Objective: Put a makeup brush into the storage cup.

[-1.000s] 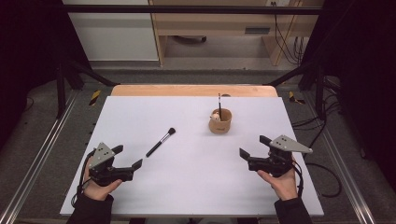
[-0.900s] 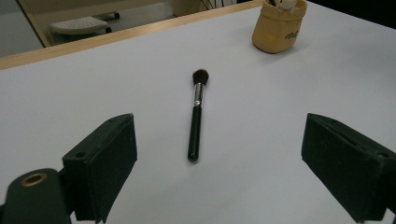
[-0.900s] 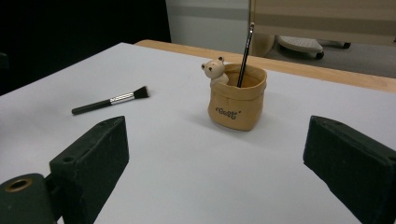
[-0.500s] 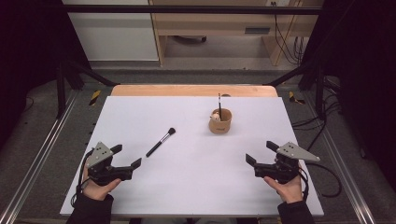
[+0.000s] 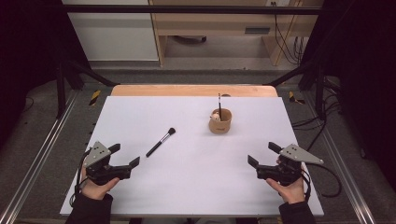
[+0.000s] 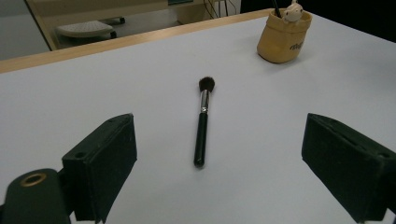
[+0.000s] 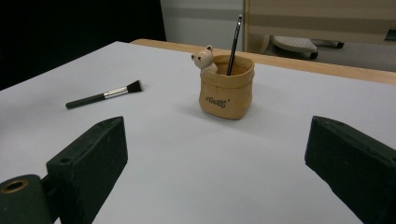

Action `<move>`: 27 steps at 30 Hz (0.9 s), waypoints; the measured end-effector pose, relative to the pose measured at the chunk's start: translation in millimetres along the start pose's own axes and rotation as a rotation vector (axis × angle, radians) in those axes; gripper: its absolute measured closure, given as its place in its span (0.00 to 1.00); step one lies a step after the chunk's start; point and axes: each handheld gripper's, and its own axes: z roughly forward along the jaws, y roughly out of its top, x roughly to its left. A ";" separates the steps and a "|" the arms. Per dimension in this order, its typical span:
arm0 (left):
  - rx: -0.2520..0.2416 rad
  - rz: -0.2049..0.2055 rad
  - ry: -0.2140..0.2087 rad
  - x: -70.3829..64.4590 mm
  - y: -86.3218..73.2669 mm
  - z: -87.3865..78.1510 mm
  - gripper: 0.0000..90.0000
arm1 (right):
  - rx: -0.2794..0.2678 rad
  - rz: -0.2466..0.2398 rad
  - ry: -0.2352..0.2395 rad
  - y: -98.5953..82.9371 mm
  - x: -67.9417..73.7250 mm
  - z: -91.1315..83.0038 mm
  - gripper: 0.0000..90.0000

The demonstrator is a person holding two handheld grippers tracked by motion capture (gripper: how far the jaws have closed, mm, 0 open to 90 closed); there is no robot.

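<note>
1. The white tabletop [image 5: 196,186] carries everything.
2. My left claw [image 5: 122,161] and right claw [image 5: 261,161] are both spread, holding nothing.
3. The tan holder [image 5: 220,121], ahead of my right claw, already has 1 brush.
4. The loose brush [image 6: 202,122] lies just ahead of my left claw, not yet picked up.

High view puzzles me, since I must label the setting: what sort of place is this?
Probably a lab or workshop recording station: a white table inside a dark metal frame, loose cables on the floor behind, and a person holding the left tool and right tool.
</note>
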 end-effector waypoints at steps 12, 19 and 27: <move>-0.007 0.003 0.006 -1.9 6.5 1.5 0.11 | -0.002 -0.007 -0.004 1.3 1.9 -1.6 0.07; -0.015 0.021 0.001 -5.6 19.4 5.9 0.11 | -0.004 -0.007 -0.007 2.9 2.4 -2.6 0.07; -0.010 0.049 0.003 -7.4 36.1 13.0 0.11 | -0.001 -0.009 0.000 3.4 5.2 -0.6 0.07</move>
